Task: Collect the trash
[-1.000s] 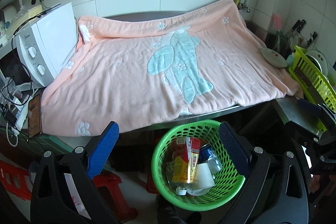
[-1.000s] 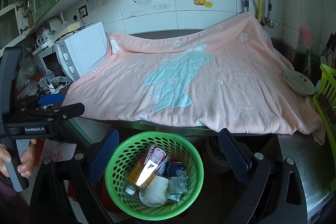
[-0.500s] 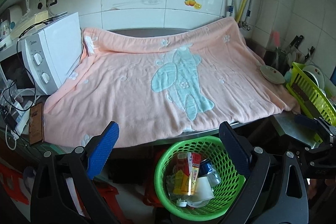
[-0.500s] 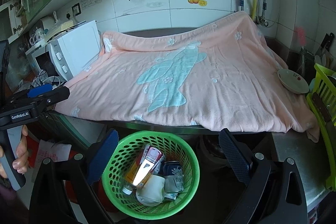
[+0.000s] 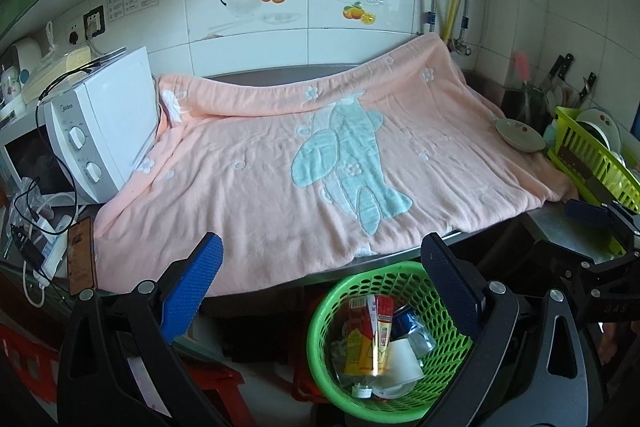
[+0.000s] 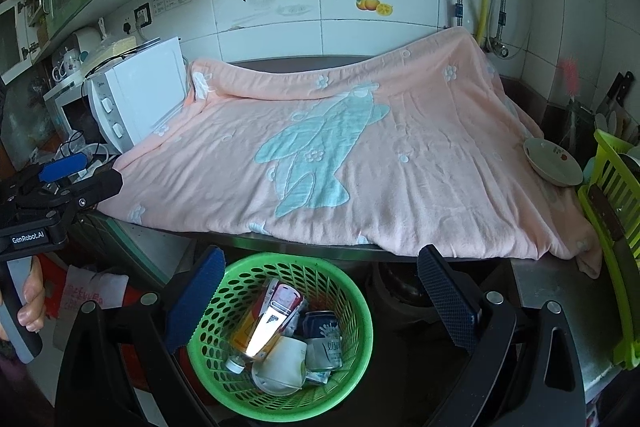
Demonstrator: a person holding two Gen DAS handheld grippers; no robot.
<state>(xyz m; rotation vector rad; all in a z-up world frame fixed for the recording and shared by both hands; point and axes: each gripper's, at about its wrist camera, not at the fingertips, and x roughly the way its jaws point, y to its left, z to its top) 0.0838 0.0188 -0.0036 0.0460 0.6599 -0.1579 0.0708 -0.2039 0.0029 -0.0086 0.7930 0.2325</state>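
Green basket (image 6: 280, 343): one carton (image 6: 264, 323), one can (image 6: 322, 339).

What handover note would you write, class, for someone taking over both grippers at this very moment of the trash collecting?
Left gripper: open, empty, held above the front counter edge.
Right gripper: open, empty, over the green basket.
The basket stands on the floor below the counter edge and holds a drink carton, a can, a white cup and a small bottle.
The pink blanket covers the counter; only a bowl rests on it, no loose trash in view.
Done: trash seems collected.
Left: probably nothing; check areas out of view.
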